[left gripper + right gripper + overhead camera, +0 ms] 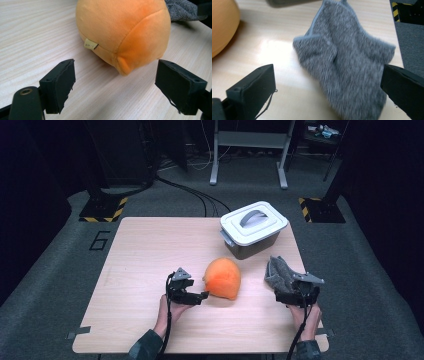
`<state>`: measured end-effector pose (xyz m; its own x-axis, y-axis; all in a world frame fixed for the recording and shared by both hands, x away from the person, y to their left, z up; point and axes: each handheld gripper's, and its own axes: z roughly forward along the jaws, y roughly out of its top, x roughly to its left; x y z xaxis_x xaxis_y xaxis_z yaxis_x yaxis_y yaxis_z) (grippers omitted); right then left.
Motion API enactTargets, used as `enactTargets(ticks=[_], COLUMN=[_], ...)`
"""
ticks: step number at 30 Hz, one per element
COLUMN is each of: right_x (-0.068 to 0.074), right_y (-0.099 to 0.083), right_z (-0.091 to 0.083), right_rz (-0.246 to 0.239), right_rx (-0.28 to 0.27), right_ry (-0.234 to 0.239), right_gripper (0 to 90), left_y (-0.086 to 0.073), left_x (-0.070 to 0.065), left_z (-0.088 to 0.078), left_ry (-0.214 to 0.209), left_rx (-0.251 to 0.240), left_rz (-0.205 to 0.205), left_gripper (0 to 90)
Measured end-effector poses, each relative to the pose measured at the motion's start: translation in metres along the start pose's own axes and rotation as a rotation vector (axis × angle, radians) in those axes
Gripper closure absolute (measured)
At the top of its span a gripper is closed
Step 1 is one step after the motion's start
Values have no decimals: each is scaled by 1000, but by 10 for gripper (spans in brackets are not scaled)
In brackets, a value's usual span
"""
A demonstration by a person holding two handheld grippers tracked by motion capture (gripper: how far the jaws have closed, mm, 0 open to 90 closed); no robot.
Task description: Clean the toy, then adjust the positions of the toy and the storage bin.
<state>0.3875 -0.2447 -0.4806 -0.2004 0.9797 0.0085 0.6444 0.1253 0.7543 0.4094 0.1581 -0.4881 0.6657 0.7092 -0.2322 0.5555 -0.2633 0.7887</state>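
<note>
Item 1, left gripper (200, 296): at 7 o'clock on the table (140, 270), jaws spread wide and holding nothing. In the left gripper view the orange plush (122, 32) lies just ahead of the pads, clear of both, its pointed seam corner aimed at the gap. If you mean to pick it up, push forward until both pads flank the rounded body (not only that corner, which looks likely to slip out), then close slowly; the stuffing will give.

Item 2, orange plush: centre of the table, slightly toward 5 o'clock, resting on the wood and apart from everything else.

Item 3, lidded grey bin (253, 228): at 1 o'clock, lid on, handle up. Nothing touches it.

Item 4, grey cloth (280, 274): at 4 o'clock, bunched in loose folds.

Item 5, right gripper (289, 296): just below the cloth, jaws fully apart, nothing clamped; the right gripper view shows the cloth lying between and beyond the pads. Take a thick fold rather than a thin edge (a single layer may pull free), and keep the jaws low to the wood.
</note>
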Motion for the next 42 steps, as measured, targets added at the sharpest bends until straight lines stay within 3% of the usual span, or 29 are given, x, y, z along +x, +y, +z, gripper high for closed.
enactTargets(ticks=[7, 10, 14, 19, 28, 42], right_x=[-2, -5, -6, -7, -11, -12], right_y=[-37, -57, -67, -69, -71, -71], right_z=[-9, -10, -10, -7, -7, -5], right_rz=[0, 32, 38, 23, 39, 3], right_rx=[17, 34, 53, 58, 56, 56], right_ry=[-20, -34, -55, -75, -44, -12], right_gripper=[0, 0, 0, 0, 0, 0], left_y=[8, 12, 16, 21, 35, 66], left_x=[0, 0, 0, 0, -6, -18], left_z=[-2, -1, 0, 0, 3, 19], left_ry=[15, 20, 25, 28, 33, 22], left_rx=[3, 3, 9, 15, 6, 4], left_rz=[2, 3, 11, 14, 27, 50], left_gripper=[118, 116, 116, 115, 114, 115])
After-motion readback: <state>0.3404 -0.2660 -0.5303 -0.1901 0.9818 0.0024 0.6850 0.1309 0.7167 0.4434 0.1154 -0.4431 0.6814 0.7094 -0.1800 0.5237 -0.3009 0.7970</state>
